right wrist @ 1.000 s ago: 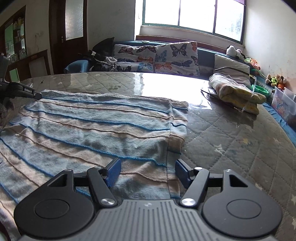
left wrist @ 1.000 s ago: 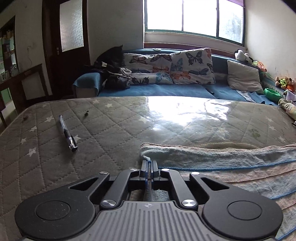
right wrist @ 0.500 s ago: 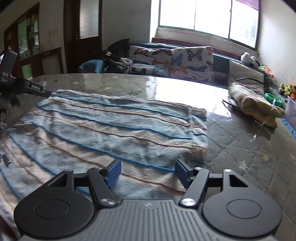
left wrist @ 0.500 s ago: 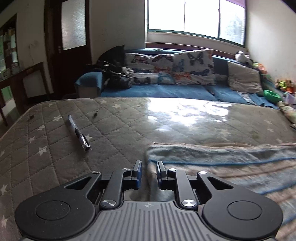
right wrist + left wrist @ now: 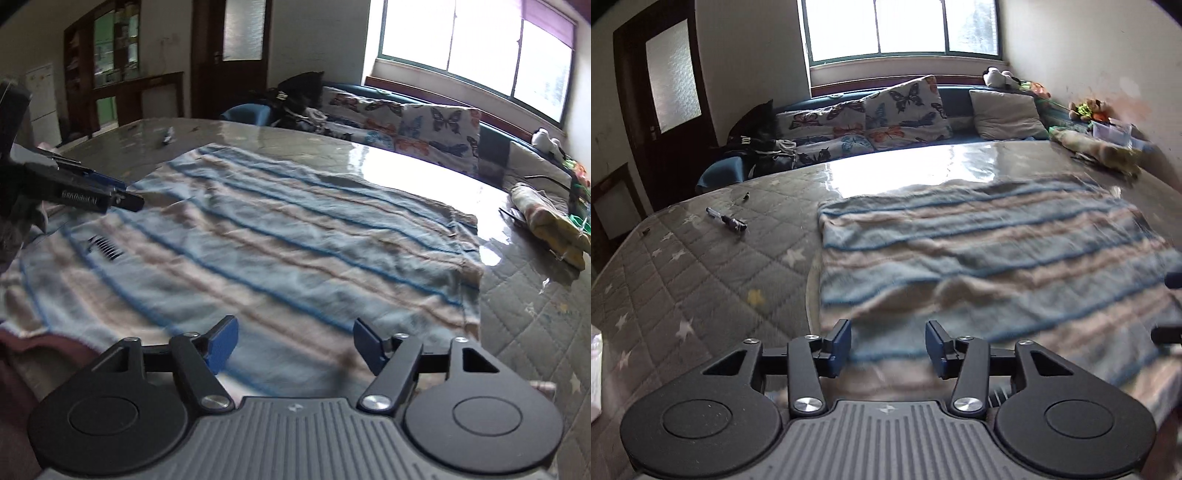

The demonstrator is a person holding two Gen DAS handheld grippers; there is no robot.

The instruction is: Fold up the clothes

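A blue and beige striped cloth lies spread flat on the grey quilted table; it also shows in the right wrist view. My left gripper is open and empty, hovering above the cloth's near left part. My right gripper is open and empty above the cloth's near edge. The left gripper also shows in the right wrist view, at the cloth's left side.
A pen lies on the table left of the cloth. A folded yellowish garment sits at the far right of the table. A blue sofa with butterfly pillows stands behind the table, under the window.
My left gripper let go of the cloth's far left corner, opened wide and pulled back toward the near edge. My right gripper stayed open and swung left over the cloth.
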